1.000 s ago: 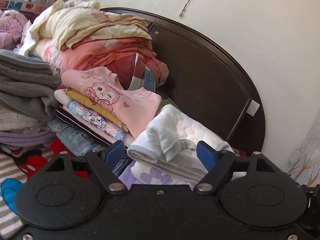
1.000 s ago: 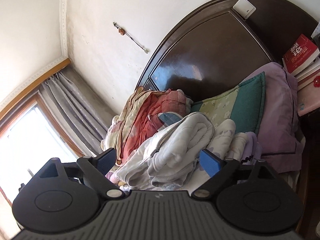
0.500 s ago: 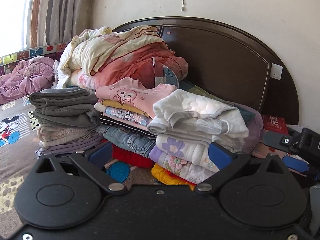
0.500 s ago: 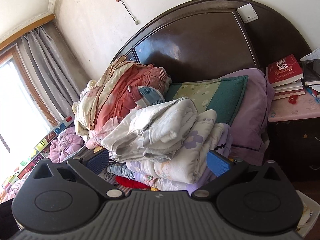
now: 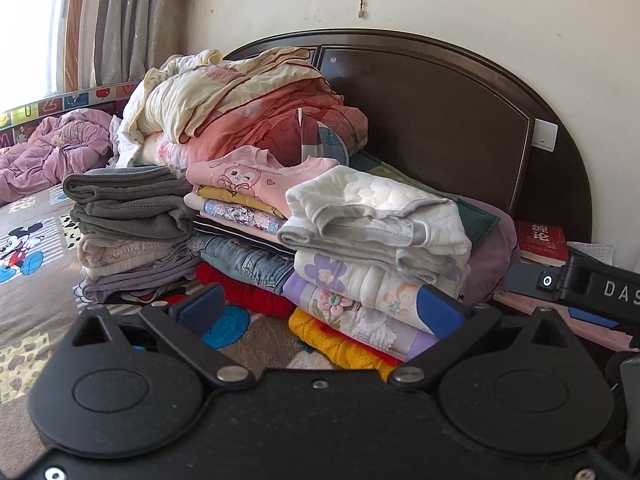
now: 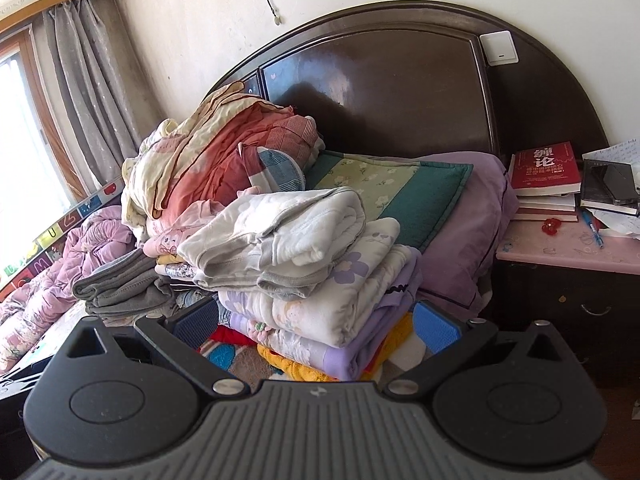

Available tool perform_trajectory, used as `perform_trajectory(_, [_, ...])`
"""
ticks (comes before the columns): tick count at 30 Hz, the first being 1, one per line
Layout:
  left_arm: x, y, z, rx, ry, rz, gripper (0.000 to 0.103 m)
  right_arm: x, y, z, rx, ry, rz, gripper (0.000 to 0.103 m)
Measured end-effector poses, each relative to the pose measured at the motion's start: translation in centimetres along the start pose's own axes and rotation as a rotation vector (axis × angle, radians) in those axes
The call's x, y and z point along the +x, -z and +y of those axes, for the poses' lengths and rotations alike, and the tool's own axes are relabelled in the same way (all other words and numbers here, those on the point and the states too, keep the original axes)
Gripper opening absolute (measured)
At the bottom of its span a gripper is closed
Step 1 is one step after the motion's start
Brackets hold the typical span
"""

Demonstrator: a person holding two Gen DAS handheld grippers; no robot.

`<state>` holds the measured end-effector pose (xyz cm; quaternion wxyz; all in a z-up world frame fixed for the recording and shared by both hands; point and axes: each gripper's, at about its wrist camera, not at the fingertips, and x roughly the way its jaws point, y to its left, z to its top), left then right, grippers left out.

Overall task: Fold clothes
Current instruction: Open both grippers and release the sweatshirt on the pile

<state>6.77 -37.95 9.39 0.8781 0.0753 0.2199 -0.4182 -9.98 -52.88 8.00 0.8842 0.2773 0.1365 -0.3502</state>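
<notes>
A folded white quilted garment [image 5: 376, 216] lies on top of a stack of folded clothes [image 5: 360, 300] on the bed; it also shows in the right wrist view [image 6: 288, 232]. Beside it are a stack topped by a pink cartoon top [image 5: 248, 178] and a stack of grey folded clothes [image 5: 128, 208]. My left gripper [image 5: 320, 312] is open and empty, held back from the stacks. My right gripper [image 6: 316, 324] is open and empty, in front of the same stack [image 6: 320, 320].
A pile of rumpled cream and red bedding [image 5: 240, 100] sits behind the stacks against the dark headboard [image 5: 440, 120]. Purple and green pillows [image 6: 440, 208] lie at the right. A nightstand [image 6: 568, 252] with books [image 6: 544, 176] stands right of the bed. A purple quilt [image 5: 52, 152] lies far left.
Both grippers have pulled back and down from the stacks, which now look farther away. The white quilted garment stays on top of the stack. Both grippers stay open.
</notes>
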Motion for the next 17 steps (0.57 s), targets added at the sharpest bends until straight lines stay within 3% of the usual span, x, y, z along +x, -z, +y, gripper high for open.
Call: perform_trajectory(17, [-0.76,0.22,-0.17,-0.01,0.023,0.002,0.103,-0.04,0.36,0.46,-0.027,-0.004,0.035,0.103])
